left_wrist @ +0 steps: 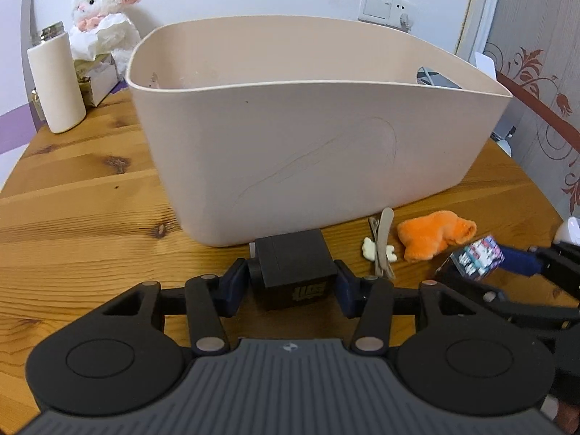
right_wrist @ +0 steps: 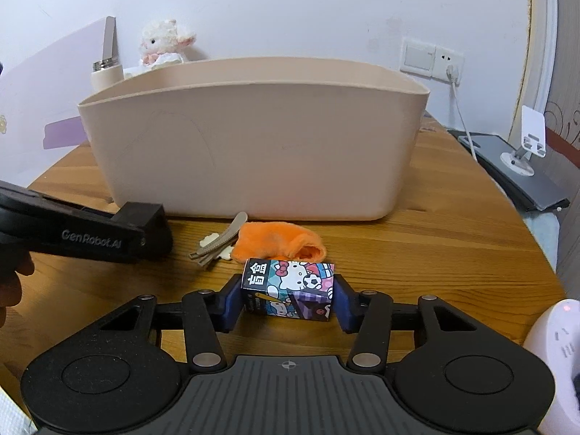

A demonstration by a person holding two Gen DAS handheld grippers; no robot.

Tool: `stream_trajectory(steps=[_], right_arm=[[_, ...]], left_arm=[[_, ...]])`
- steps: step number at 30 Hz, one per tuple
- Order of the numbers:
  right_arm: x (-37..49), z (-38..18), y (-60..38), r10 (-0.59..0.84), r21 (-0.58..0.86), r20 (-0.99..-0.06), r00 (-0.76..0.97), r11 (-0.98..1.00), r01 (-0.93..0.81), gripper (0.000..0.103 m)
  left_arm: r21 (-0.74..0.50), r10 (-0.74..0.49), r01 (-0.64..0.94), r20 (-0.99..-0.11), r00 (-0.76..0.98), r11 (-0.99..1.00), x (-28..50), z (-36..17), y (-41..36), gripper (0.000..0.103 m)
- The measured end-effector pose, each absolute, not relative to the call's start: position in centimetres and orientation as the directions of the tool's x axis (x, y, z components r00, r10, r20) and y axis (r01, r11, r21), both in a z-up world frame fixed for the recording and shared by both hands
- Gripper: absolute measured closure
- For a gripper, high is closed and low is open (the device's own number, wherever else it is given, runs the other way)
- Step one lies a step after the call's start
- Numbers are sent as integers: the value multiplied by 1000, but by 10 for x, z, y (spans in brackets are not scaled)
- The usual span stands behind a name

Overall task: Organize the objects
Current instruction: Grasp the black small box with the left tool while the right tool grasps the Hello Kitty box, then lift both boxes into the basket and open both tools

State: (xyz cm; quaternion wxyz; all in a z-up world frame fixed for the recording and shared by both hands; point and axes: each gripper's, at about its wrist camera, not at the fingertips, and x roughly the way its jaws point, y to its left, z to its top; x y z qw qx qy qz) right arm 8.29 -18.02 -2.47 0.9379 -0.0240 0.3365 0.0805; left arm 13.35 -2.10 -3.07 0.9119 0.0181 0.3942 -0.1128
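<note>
A large beige bin (left_wrist: 308, 137) stands on the wooden table (left_wrist: 72, 195); it also shows in the right wrist view (right_wrist: 253, 152). My left gripper (left_wrist: 291, 279) is shut on a small black box (left_wrist: 293, 268) in front of the bin. My right gripper (right_wrist: 288, 291) is shut on a Hello Kitty printed box (right_wrist: 288, 286), seen blurred in the left wrist view (left_wrist: 476, 253). An orange plush piece (left_wrist: 435, 235) and a beige hair clip with white bits (left_wrist: 380, 246) lie between the two grippers, also in the right wrist view (right_wrist: 279, 241) (right_wrist: 221, 241).
A cream bottle (left_wrist: 56, 83), a white plush lamb (left_wrist: 105, 11) and a small carton (left_wrist: 98, 76) stand at the table's back left. A wall socket with cable (right_wrist: 431, 59), a phone stand (right_wrist: 525, 145) on a grey slab and a white power strip (right_wrist: 554, 348) are at the right.
</note>
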Motion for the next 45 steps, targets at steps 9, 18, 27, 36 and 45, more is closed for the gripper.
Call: stream_trajectory(steps=[9,18,27,36,45], right_arm=[[65,12,-193,114,-9,-555,824,990,-143,56],[62,59,-206,101,-25,-428,898,992,-124,56],[87,85,-213,100,-24,-357,929,993,-117,56],[127,81,-212,108,-10,-362,926,993,-119,56],[163,64,-198,94,-30,-435,896,993,-118,56]], left_arm=[[-38,-193,225,-665,722,974,104,4,-13,51],[-42,-215,235,-587,781,971,91,49,-13,51],[-27,-219,238,-507,834,971,110,86,-24,51],[68,-122,186,-535,836,980,172,77,-49,51],[127,-41,153,-620,783,980,209,46,-61,51]])
